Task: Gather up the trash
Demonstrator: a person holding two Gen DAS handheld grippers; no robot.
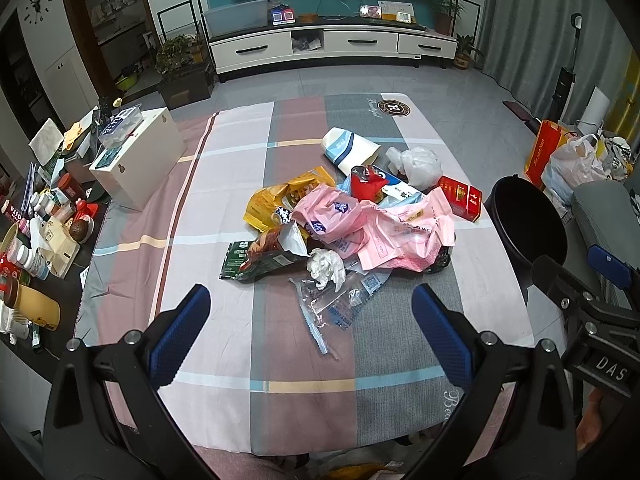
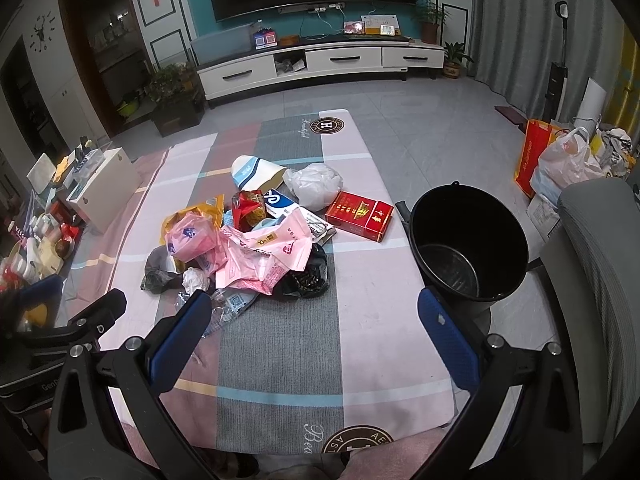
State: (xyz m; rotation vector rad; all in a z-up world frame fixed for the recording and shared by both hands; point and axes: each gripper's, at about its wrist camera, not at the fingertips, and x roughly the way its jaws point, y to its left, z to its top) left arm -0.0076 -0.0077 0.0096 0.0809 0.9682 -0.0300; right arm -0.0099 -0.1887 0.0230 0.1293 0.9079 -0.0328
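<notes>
The trash lies in a loose heap at the middle of both views, on a worktop (image 1: 224,152) covered with a checked cloth of pink, grey and white. Crumpled pink plastic bags (image 1: 384,228) sit on top of the heap, with a yellow packet (image 1: 276,196) at its upper left in the left wrist view and a dark green snack bag (image 1: 260,258) at its lower left. A white crumpled tissue (image 1: 326,268) lies at the near edge, touching a clear torn wrapper with blue print (image 1: 336,308). A red box (image 2: 359,215) lies flat just right of the heap, and behind it a white plastic bag (image 2: 314,184) and a blue-and-white paper cup on its side (image 2: 254,172).

A black bucket (image 2: 472,240) stands beside the worktop's right edge, mid-right in the right wrist view, with nothing visible inside it.

The left hand-held gripper (image 1: 312,340) hangs above the near part of the cloth, blue-padded fingers spread wide, holding nothing. The right hand-held gripper (image 2: 316,344) is likewise wide open and empty, lower centre of its frame.

A white box (image 1: 136,160) sits at the worktop's left edge, cluttered bottles beyond it
</notes>
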